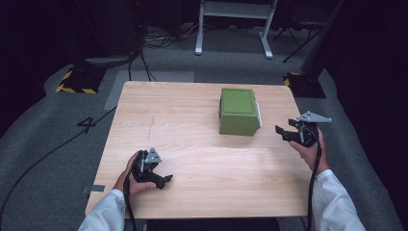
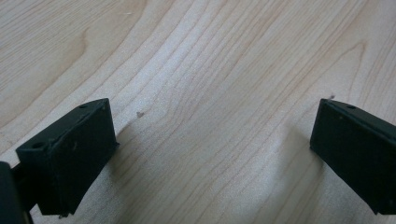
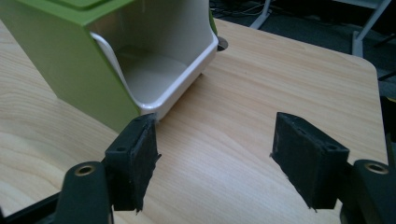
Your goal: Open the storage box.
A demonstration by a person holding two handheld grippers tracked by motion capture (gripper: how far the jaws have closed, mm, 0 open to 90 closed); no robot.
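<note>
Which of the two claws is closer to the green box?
The right claw: it hangs open beside the green box, facing its white open side. The left claw sits open near the table's front edge, well away from the box.

in the right gripper view the green bin [image 3: 70, 56] is cut off by the top and left edges, so its lid and far side stay unseen. in the left gripper view the frame's edges crop both jaws and the tabletop [image 2: 210, 93].

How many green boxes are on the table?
1. The green box stands on the far right part of the wooden table, near the right claw. Its white inside faces that claw.
</note>
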